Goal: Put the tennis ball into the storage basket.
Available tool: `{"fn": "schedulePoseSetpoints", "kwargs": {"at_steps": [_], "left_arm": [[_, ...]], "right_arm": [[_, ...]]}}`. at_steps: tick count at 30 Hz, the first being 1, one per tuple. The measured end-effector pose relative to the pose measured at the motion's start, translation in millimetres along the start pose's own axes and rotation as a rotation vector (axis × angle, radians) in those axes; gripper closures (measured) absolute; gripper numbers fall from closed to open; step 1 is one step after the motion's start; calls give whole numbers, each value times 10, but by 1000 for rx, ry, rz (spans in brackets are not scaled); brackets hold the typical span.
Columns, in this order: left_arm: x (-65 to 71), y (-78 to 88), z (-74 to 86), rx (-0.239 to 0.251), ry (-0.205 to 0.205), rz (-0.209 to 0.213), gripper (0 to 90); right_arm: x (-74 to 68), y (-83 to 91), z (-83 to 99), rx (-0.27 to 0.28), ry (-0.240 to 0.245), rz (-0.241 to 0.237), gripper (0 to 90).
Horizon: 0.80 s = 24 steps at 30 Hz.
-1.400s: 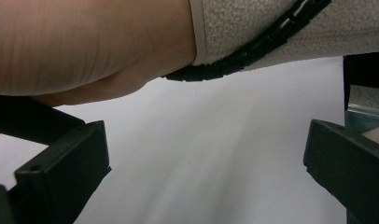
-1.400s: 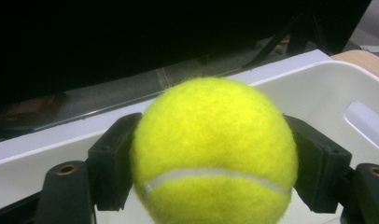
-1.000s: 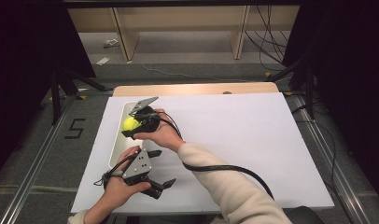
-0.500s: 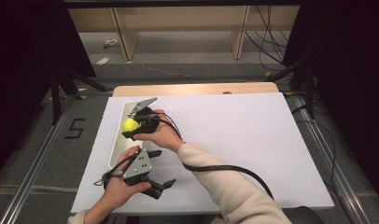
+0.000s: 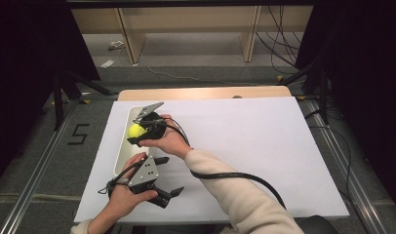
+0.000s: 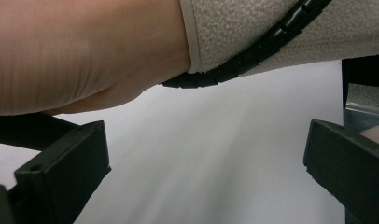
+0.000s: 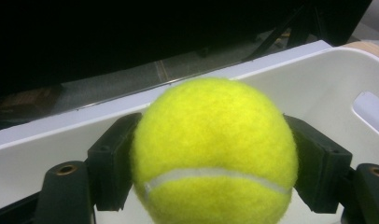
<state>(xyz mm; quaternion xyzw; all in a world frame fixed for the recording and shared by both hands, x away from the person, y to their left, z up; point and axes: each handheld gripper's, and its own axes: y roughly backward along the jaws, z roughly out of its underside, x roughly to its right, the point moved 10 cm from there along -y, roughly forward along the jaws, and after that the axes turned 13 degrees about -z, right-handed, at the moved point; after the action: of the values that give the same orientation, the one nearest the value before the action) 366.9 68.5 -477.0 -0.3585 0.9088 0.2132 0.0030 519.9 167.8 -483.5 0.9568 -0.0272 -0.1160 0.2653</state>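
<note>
Right gripper [image 5: 140,127] clamped on a yellow tennis ball [image 7: 214,151], one black jaw pressed to each side, held within the white tray [image 5: 122,151] at the table's left. Ball [image 5: 135,130] kept low inside the tray walls, probably so that a release drops it straight in rather than letting it roll across the sheet. Whether lifted clear of the tray floor or resting on it: hard to tell from these angles. Right forearm in a cream fleece sleeve [image 5: 240,195] reaching diagonally from near right to far left, crossing above the other hand; black ribbed cable [image 5: 235,175] trailing back along it.

Left gripper [image 5: 168,195] parked at the near left edge of the table, jaws spread wide with nothing between them, seemingly kept out of the way while the other does the work. Grey three-cornered plate [image 5: 145,171] on top. From its own camera, bare white surface between the parted jaws and the crossing wrist and sleeve [image 6: 271,32] overhead.

Table [image 5: 264,146] covered in a plain white sheet, with a strip of pale wood showing along the far edge. Beyond it, grey floor, light wooden shelving legs [image 5: 128,34], loose cables [image 5: 284,44] at far right and dark curtains on both sides. A "5" marked on the floor [image 5: 80,134] at left.
</note>
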Motion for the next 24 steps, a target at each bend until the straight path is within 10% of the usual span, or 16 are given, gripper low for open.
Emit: {"fn": "schedulePoseSetpoints", "kwargs": {"at_steps": [24], "left_arm": [[-3, 2, -6, 4, 2, -1, 0]], "right_arm": [[33, 274, -141, 76, 14, 33, 155]]}}
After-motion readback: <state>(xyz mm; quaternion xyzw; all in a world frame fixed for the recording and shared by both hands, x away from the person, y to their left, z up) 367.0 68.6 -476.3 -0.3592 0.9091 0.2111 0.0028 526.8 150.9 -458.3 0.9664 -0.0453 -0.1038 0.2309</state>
